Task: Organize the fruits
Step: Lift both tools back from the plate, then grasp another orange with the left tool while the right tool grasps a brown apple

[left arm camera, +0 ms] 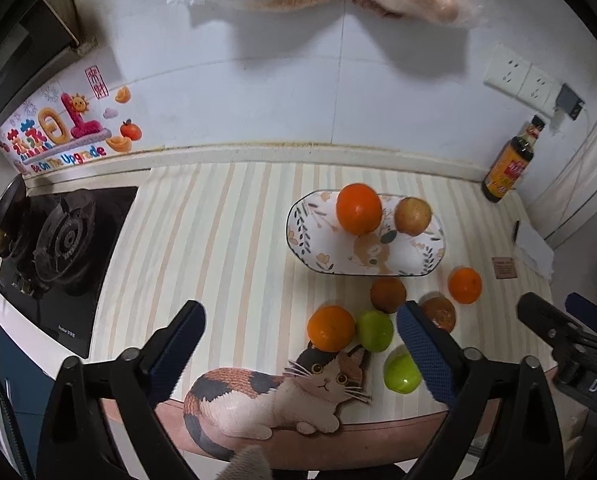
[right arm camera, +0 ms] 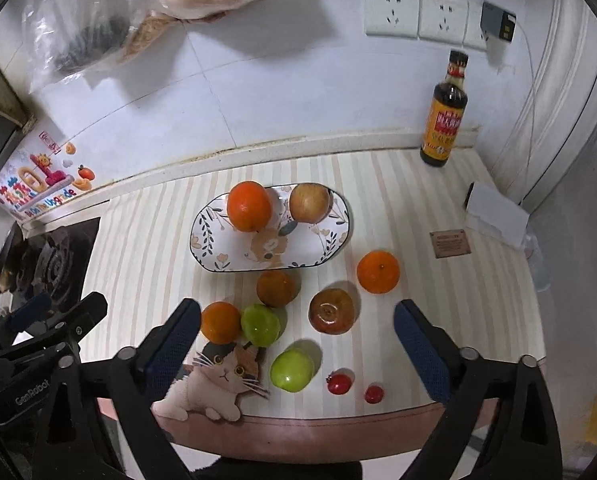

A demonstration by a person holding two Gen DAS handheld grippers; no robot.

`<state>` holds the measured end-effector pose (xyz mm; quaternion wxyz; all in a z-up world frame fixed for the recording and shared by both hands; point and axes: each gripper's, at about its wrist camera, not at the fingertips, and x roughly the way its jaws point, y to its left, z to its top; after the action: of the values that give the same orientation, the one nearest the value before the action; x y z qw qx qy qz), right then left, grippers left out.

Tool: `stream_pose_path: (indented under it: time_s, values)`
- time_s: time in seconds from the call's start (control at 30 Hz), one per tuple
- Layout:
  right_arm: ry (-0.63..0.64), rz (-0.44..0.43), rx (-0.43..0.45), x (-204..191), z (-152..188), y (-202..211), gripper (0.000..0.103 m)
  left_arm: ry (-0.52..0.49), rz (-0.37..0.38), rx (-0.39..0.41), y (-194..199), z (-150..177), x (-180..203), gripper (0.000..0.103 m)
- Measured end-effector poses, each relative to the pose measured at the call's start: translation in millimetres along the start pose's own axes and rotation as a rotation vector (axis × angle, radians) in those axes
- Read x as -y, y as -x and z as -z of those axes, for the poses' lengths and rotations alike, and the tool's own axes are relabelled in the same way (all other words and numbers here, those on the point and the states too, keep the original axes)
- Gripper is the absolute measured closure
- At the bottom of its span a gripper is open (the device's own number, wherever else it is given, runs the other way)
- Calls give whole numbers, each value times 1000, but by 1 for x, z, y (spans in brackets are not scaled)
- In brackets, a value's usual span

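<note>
A patterned oval plate [left arm camera: 310, 236] [right arm camera: 218, 256] on the striped mat holds an orange [left arm camera: 358, 208] [right arm camera: 249, 206] and a yellowish apple [left arm camera: 412, 216] [right arm camera: 309, 203]. In front of it lie loose fruits: two oranges [right arm camera: 378, 272] [right arm camera: 220, 322], a brownish round fruit [right arm camera: 277, 288], a red-brown apple [right arm camera: 332, 311], two green apples [right arm camera: 260, 325] [right arm camera: 292, 370] and two small red fruits [right arm camera: 340, 383]. My left gripper [left arm camera: 298, 332] is open and empty above the mat's near edge. My right gripper [right arm camera: 296, 332] is open and empty, hovering over the loose fruits.
A gas stove [left arm camera: 58, 248] sits at the left with a pan [left arm camera: 2, 216]. A dark sauce bottle [right arm camera: 444, 112] stands at the back right by the wall. A white box [right arm camera: 496, 214] and a small brown card [right arm camera: 450, 244] lie at the right. Plastic bags [right arm camera: 138, 12] hang above.
</note>
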<state>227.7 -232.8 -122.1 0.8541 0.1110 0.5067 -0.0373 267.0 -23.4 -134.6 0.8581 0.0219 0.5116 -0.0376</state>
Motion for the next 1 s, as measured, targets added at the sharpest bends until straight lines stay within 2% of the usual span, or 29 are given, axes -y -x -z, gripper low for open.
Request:
stream_pose_path:
  time_s: [0.1, 0.3, 0.4, 0.47, 0.63, 0.73, 0.8, 0.9, 0.97, 1.0]
  values:
    - [-40, -23, -51, 14, -3, -26, 3, 5, -3, -53, -25, -1, 0, 1]
    - [-150, -114, -243, 50, 7, -103, 3, 0, 37, -235, -100, 2, 4, 1]
    - [-191, -110, -306, 64, 16, -139, 3, 18, 26, -334, -139, 8, 6, 1]
    - [-236, -126, -346, 74, 23, -163, 4, 33, 47, -398, -165, 13, 7, 1]
    - [-302, -148, -409, 87, 32, -208, 18, 100, 124, -509, -206, 27, 3, 1]
    - [-295, -154, -420, 88, 38, -223, 21, 122, 153, -514, -213, 33, 2, 9]
    - [-286, -155, -425, 86, 40, -229, 21, 145, 177, -506, -215, 35, 1, 26]
    - [-276, -151, -428, 84, 41, -237, 21, 185, 227, -496, -219, 36, 0, 37]
    - [-271, -146, -422, 82, 39, -242, 21, 207, 248, -485, -219, 36, 0, 40]
    - [-268, -145, -414, 82, 38, -243, 27, 205, 244, -480, -219, 34, 0, 41]
